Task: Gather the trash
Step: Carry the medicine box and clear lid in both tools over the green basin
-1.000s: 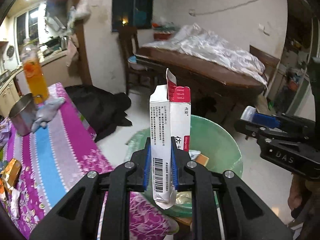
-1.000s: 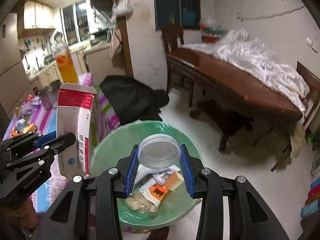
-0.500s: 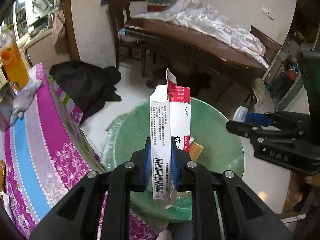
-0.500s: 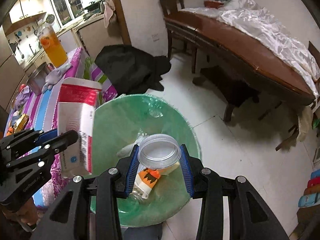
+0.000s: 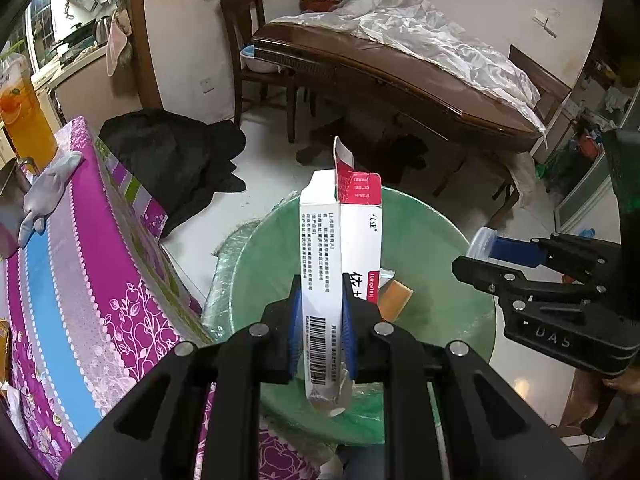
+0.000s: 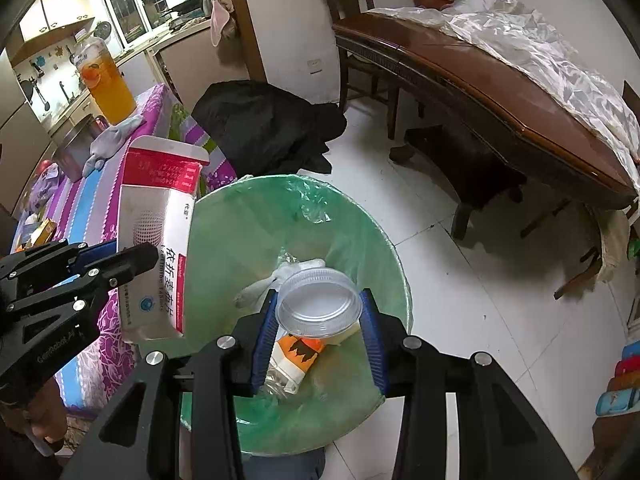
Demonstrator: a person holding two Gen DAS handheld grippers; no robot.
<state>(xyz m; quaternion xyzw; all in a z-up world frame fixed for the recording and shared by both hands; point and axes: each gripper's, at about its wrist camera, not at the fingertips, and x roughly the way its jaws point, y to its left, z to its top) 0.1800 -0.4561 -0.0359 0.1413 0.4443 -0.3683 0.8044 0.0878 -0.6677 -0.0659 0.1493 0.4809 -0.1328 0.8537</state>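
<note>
My left gripper [image 5: 320, 332] is shut on a white and red medicine box [image 5: 340, 240], held upright above the near rim of a green-lined trash bin [image 5: 440, 240]. The box also shows in the right wrist view [image 6: 158, 240]. My right gripper [image 6: 318, 320] is shut on a clear plastic lid [image 6: 318, 304] directly over the bin [image 6: 248, 224]. In the left wrist view the right gripper [image 5: 480, 256] hangs over the bin's right rim. Trash lies in the bin: an orange and white packet [image 6: 298, 354] and crumpled white paper [image 6: 272, 280].
A table with a purple and blue striped cloth [image 5: 80, 264] stands left of the bin, bearing a jar of orange drink [image 6: 106, 80], a metal pot [image 6: 74, 152] and a grey glove [image 5: 44, 196]. A black bag [image 6: 264, 128] and a wooden table [image 6: 480, 96] stand beyond.
Both grippers have moved forward and tilted down over the bin, which now fills more of both views. Each holds the same item.
</note>
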